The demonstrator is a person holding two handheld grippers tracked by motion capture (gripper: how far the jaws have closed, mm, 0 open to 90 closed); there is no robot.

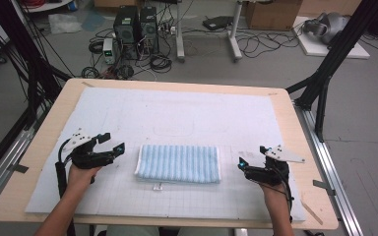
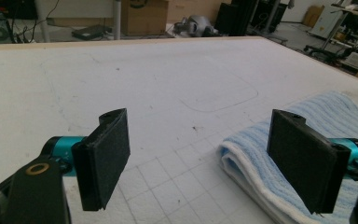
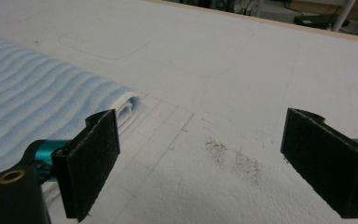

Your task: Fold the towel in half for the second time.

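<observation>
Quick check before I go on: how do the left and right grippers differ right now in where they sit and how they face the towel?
The left gripper sits off the short left end of the folded blue towel; the right gripper sits off its right end. In the high view the left one lies slightly farther up the white mat than the right one. Shared: both are open, hold nothing, touch no towel and point inward at it.

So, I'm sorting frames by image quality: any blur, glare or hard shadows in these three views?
High view: even, soft light, no glare; the folded towel casts barely any shadow. Left gripper view: the near pads and towel edge are fairly sharp, the room behind hazier. Right gripper view: the towel is slightly soft, and the dark speckled smudge on the white mat is grainy.
</observation>
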